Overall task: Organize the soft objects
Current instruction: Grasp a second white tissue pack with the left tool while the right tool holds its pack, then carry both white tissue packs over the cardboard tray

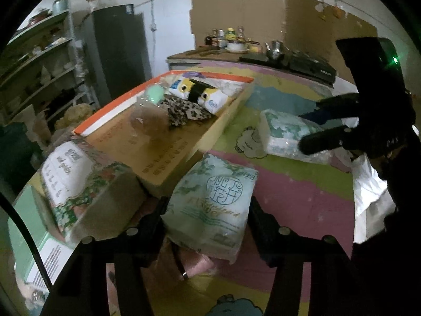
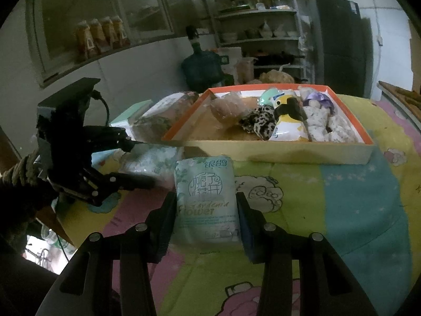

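On the colourful mat before the orange-rimmed box [image 2: 276, 155], both grippers [image 1: 208, 208] [image 2: 206, 210] clamp tissue packs [image 1: 210, 205] [image 2: 205, 197]; pick step, next lift into box.

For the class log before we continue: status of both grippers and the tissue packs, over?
Right gripper shut on tissue pack. Left gripper around second pack, grip unclear. Box ahead, nothing blocking.
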`<state>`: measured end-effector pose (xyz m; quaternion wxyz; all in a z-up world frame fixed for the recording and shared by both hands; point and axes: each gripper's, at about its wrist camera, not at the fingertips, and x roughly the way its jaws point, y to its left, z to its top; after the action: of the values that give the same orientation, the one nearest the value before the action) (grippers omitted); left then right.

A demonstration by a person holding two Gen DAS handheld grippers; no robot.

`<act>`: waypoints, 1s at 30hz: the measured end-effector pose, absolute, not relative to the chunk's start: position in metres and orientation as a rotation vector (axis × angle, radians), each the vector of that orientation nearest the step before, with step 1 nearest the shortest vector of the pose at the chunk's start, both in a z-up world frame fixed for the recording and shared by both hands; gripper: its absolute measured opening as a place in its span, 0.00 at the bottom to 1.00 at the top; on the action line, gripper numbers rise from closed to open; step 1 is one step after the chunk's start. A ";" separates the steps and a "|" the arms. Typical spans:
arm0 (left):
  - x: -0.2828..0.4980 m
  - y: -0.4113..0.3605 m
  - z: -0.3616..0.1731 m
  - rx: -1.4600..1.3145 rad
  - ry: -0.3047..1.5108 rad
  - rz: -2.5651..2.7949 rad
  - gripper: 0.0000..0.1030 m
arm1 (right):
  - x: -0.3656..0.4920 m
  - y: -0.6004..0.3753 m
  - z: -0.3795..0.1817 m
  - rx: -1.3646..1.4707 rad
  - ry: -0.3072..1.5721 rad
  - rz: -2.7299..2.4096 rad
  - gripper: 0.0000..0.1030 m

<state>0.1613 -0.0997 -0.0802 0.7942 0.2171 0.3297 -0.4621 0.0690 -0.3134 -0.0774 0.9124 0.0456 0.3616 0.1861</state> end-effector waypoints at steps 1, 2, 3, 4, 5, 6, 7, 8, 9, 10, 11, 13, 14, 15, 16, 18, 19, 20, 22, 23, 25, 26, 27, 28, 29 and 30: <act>0.160 -0.100 -0.078 0.462 0.704 -0.978 0.55 | 0.068 -0.313 -0.076 0.095 0.742 0.383 0.44; 0.157 -0.099 -0.075 0.459 0.696 -0.962 0.55 | 0.067 -0.313 -0.075 0.096 0.737 0.381 0.44; 0.155 -0.100 -0.073 0.456 0.686 -0.944 0.55 | 0.066 -0.313 -0.074 0.098 0.734 0.380 0.44; 0.152 -0.100 -0.071 0.454 0.678 -0.930 0.55 | 0.065 -0.314 -0.073 0.099 0.732 0.380 0.44; 0.149 -0.100 -0.068 0.452 0.669 -0.909 0.55 | 0.064 -0.313 -0.072 0.098 0.729 0.379 0.44; 0.146 -0.101 -0.066 0.450 0.661 -0.893 0.55 | 0.063 -0.313 -0.071 0.096 0.726 0.379 0.44; 0.143 -0.101 -0.063 0.449 0.653 -0.875 0.55 | 0.062 -0.313 -0.070 0.094 0.724 0.380 0.44; 0.140 -0.101 -0.061 0.447 0.645 -0.857 0.55 | 0.061 -0.312 -0.068 0.090 0.720 0.382 0.44; 0.138 -0.102 -0.058 0.439 0.641 -0.843 0.55 | 0.061 -0.311 -0.067 0.087 0.718 0.383 0.44; 0.136 -0.102 -0.055 0.426 0.640 -0.829 0.55 | 0.059 -0.311 -0.065 0.084 0.713 0.387 0.44; 0.134 -0.102 -0.052 0.415 0.638 -0.818 0.55 | 0.059 -0.310 -0.064 0.081 0.710 0.388 0.44; 0.131 -0.103 -0.046 0.392 0.634 -0.798 0.55 | 0.057 -0.310 -0.061 0.077 0.703 0.390 0.44; 0.129 -0.105 -0.043 0.378 0.631 -0.779 0.55 | 0.057 -0.310 -0.059 0.075 0.699 0.391 0.44; 0.129 -0.106 -0.041 0.370 0.631 -0.767 0.55 | 0.056 -0.310 -0.058 0.073 0.694 0.391 0.44; 0.127 -0.107 -0.039 0.359 0.633 -0.752 0.55 | 0.055 -0.311 -0.057 0.072 0.692 0.390 0.44; 0.127 -0.109 -0.035 0.321 0.639 -0.732 0.55 | 0.056 -0.313 -0.055 0.070 0.686 0.388 0.44; 0.127 -0.111 -0.034 0.302 0.643 -0.716 0.55 | 0.056 -0.314 -0.054 0.068 0.684 0.388 0.44; 0.127 -0.113 -0.033 0.293 0.643 -0.701 0.55 | 0.057 -0.315 -0.053 0.067 0.681 0.386 0.44; 0.126 -0.116 -0.032 0.267 0.643 -0.674 0.55 | 0.058 -0.319 -0.049 0.063 0.672 0.382 0.44; 0.126 -0.119 -0.031 0.253 0.647 -0.659 0.55 | 0.058 -0.320 -0.048 0.062 0.669 0.380 0.44; 0.127 -0.124 -0.030 0.230 0.652 -0.642 0.55 | 0.059 -0.325 -0.044 0.058 0.660 0.375 0.44; 0.128 -0.125 -0.030 0.220 0.653 -0.635 0.55 | 0.060 -0.327 -0.042 0.054 0.656 0.370 0.44; 0.129 -0.128 -0.029 0.208 0.655 -0.629 0.55 | 0.061 -0.329 -0.041 0.052 0.653 0.368 0.44; 0.130 -0.130 -0.029 0.194 0.658 -0.625 0.55 | 0.062 -0.331 -0.040 0.049 0.649 0.363 0.44; 0.131 -0.132 -0.028 0.178 0.662 -0.622 0.55 | 0.063 -0.334 -0.038 0.045 0.645 0.358 0.44; 0.132 -0.134 -0.027 0.163 0.664 -0.619 0.55 | 0.063 -0.336 -0.036 0.043 0.642 0.354 0.44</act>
<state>0.1321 -0.1340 -0.0272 0.8956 0.0787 0.3202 -0.2988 0.0634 -0.3358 -0.0361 0.9334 0.0210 0.3137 0.1729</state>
